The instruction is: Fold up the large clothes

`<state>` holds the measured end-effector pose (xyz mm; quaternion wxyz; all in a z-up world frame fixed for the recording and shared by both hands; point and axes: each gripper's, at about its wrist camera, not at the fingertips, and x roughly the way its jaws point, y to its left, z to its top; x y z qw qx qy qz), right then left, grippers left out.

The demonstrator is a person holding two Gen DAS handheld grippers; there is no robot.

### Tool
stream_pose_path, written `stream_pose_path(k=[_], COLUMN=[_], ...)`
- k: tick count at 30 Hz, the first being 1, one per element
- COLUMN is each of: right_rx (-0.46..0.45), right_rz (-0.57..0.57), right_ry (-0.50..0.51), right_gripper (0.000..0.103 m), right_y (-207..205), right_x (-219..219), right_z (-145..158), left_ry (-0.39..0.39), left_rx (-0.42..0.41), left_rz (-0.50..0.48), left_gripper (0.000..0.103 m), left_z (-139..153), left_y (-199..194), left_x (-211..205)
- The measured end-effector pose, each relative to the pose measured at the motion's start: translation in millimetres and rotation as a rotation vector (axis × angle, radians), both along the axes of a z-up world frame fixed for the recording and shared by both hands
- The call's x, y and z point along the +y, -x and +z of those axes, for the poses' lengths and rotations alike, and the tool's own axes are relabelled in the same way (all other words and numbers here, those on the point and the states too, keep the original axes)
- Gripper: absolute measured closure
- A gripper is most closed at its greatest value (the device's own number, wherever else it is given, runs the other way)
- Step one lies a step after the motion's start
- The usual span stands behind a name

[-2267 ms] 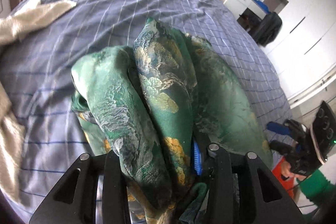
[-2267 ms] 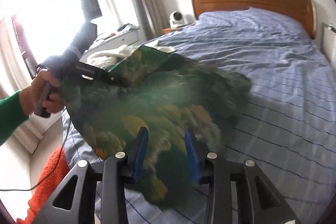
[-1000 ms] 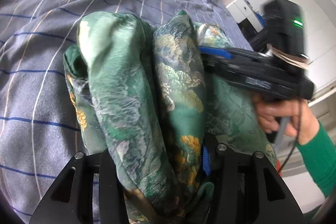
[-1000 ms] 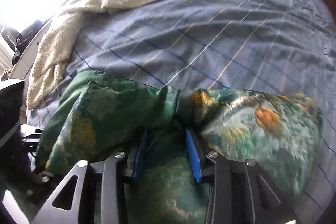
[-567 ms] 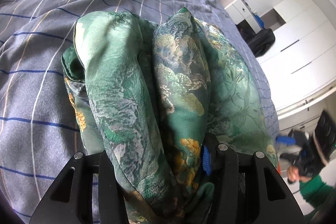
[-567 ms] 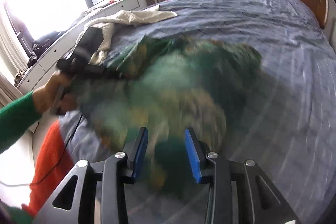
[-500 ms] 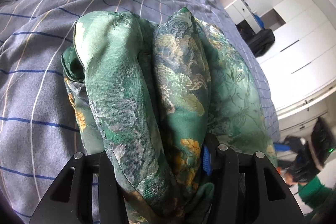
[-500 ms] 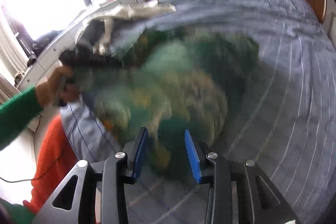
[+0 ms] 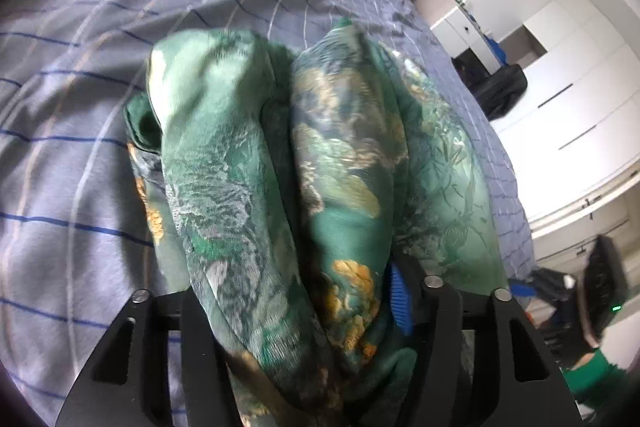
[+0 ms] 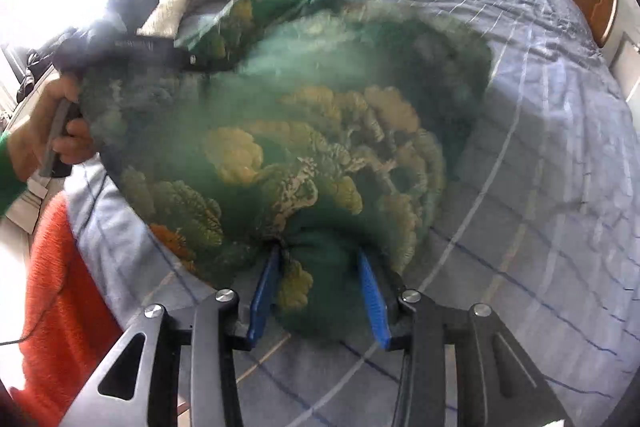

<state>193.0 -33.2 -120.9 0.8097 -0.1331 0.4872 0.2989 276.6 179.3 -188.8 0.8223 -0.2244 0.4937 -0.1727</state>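
Over the bed (image 10: 560,147), your left gripper (image 9: 304,307), jaws just widening, and right gripper (image 10: 316,291) each pinch the green garment (image 10: 304,147); slack grip risks dropping it.

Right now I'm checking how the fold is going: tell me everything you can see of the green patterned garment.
The green, silky-looking garment with gold and orange leafy print lies bunched in thick rolled folds on the blue checked bedspread, near its edge. A thick bundle of it fills the left gripper, whose jaws have just been opening. From the right wrist view it spreads as a broad rounded heap, blurred, with a dark green fold between the right gripper's blue pads. Its shape as clothing cannot be told.
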Motion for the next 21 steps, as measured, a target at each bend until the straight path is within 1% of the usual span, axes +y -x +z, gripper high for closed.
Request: stream_pose_path(k=[2, 3, 5, 7, 9, 10, 12, 13, 14, 16, 18, 21], right_rx=[-0.08, -0.104, -0.116, -0.102, -0.084, -0.05, -0.007, 0.01, 0.006, -0.021, -0.035, -0.054], right_rz=[-0.009, 0.002, 0.043, 0.098, 0.14, 0.166, 0.182, 0.188, 0.188, 0.187, 0.184, 0.188], right_ry=[-0.054, -0.101, -0.186, -0.236, -0.265, -0.273, -0.249, -0.232, -0.224, -0.212, -0.205, -0.179], right_gripper=[0.061, 0.061, 0.061, 0.061, 0.061, 0.061, 0.061, 0.061, 0.061, 0.061, 0.061, 0.061], right_y=[6.0, 6.1, 2.2, -6.2, -15.5, -21.7, -30.0, -32.4, -31.9, -29.1, -25.0, -19.4], right_x=[1.9, 6.9, 24.2, 46.3, 71.5, 85.1, 105.3, 113.6, 118.0, 121.7, 118.3, 121.3], right_z=[27.5, 41.3, 57.5, 59.4, 51.1, 41.5, 20.6, 10.1, 3.1, -1.1, -4.3, -6.0], left_ry=[0.013, 0.023, 0.049, 0.068, 0.076, 0.074, 0.082, 0.096, 0.121, 0.179, 0.212, 0.246], left_rx=[0.003, 0.002, -0.011, -0.039, -0.063, -0.064, -0.056, -0.05, -0.041, -0.03, -0.028, -0.02], left_rz=[0.013, 0.017, 0.028, 0.053, 0.097, 0.12, 0.153, 0.159, 0.163, 0.156, 0.136, 0.063], left_gripper=[0.034, 0.033, 0.033, 0.032, 0.022, 0.02, 0.017, 0.017, 0.016, 0.013, 0.01, 0.008], left_z=[9.5, 14.2, 28.4, 40.5, 47.3, 47.7, 40.6, 35.7, 28.3, 12.4, 3.3, -9.7], left_y=[2.6, 4.4, 12.1, 22.2, 33.7, 39.6, 47.4, 49.0, 50.0, 48.5, 40.7, 23.0], left_x=[4.6, 7.8, 19.0, 35.3, 54.4, 64.4, 79.1, 82.8, 86.7, 89.2, 82.9, 74.1])
